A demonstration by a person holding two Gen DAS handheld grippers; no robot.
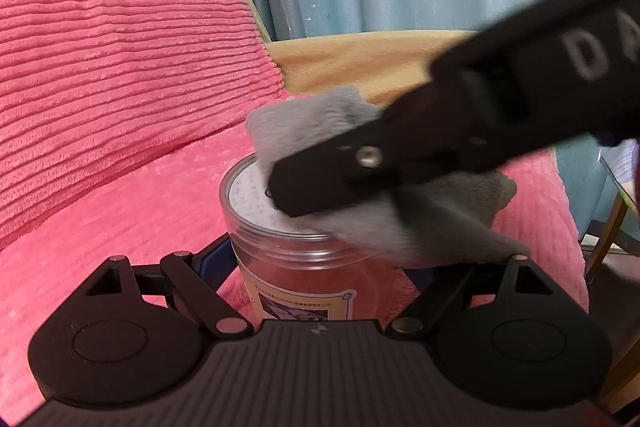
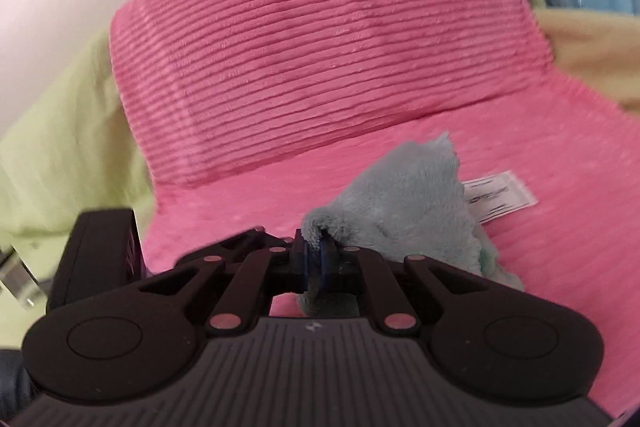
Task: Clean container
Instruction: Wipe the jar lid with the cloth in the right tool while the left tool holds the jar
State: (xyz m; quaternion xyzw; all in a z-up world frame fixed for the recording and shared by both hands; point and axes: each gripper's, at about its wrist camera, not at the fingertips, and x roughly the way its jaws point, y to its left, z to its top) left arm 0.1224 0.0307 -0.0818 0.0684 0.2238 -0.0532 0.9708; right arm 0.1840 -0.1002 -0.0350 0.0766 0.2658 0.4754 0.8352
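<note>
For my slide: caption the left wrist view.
Right gripper wipes the jar lid with a grey cloth.

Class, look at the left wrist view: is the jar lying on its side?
No. The jar stands upright between the left gripper's fingers, with the grey cloth pressed on its lid.

Close wrist views, both facing pink cushion (image 1: 120,47)

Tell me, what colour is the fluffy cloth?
Grey; the cloth shows best in the right wrist view, pinched by the right gripper.
</note>
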